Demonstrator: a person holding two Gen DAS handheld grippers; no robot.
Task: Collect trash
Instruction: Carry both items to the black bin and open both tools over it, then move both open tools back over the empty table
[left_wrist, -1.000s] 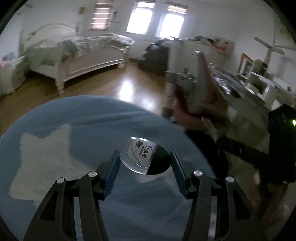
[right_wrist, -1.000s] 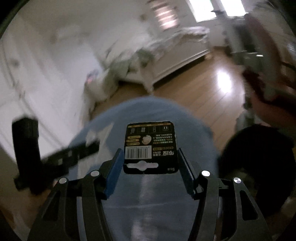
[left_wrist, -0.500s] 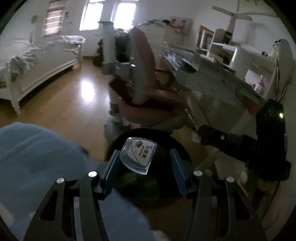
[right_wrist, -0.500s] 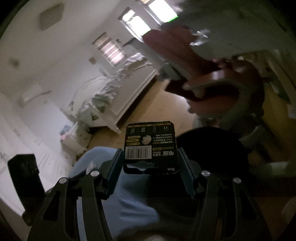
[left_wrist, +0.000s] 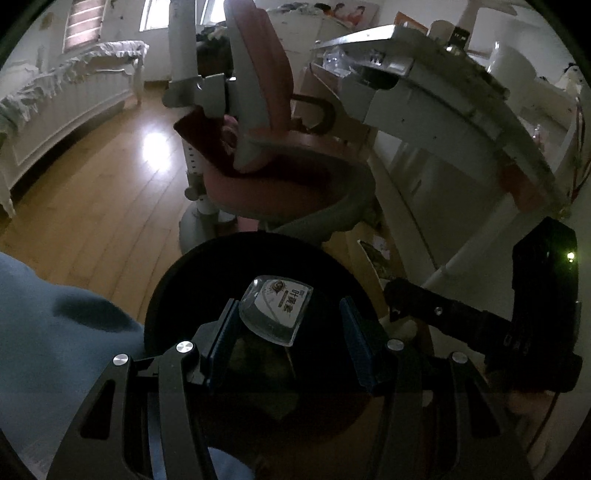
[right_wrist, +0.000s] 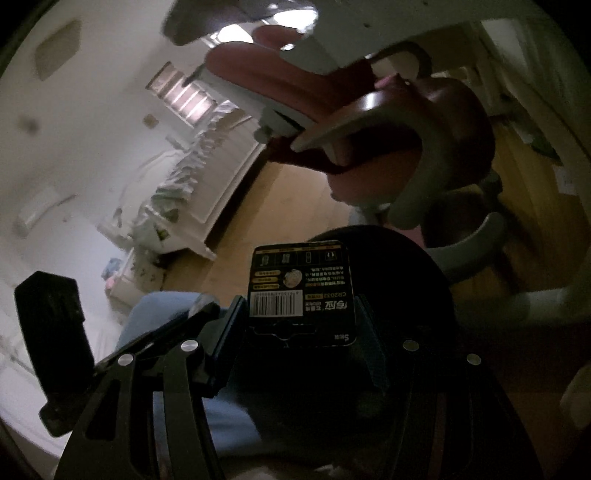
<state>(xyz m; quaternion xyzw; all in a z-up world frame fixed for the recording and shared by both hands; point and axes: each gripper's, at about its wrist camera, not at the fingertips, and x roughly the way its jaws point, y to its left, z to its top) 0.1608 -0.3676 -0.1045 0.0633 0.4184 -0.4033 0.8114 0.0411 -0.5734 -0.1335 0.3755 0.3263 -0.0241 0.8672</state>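
My left gripper (left_wrist: 288, 339) holds a clear plastic blister pack (left_wrist: 275, 314) with a white label between its blue pads, right above the round black trash bin (left_wrist: 177, 291). My right gripper (right_wrist: 299, 332) is shut on a black battery card (right_wrist: 301, 291) with a barcode, over the same bin (right_wrist: 424, 266). The right gripper's black body (left_wrist: 517, 317) shows at the right of the left wrist view, and the left gripper's body (right_wrist: 55, 332) at the left of the right wrist view. The bin's inside is dark.
A pink and grey desk chair (left_wrist: 266, 147) stands just beyond the bin, and a white desk (left_wrist: 443, 110) lies to the right. A blue rug (left_wrist: 55, 350) lies at the left, wooden floor (left_wrist: 92, 203) and a white bed (left_wrist: 66, 92) beyond.
Both grippers have swung from over the blue rug to over the black bin by the chair, each keeping hold of its piece of trash.
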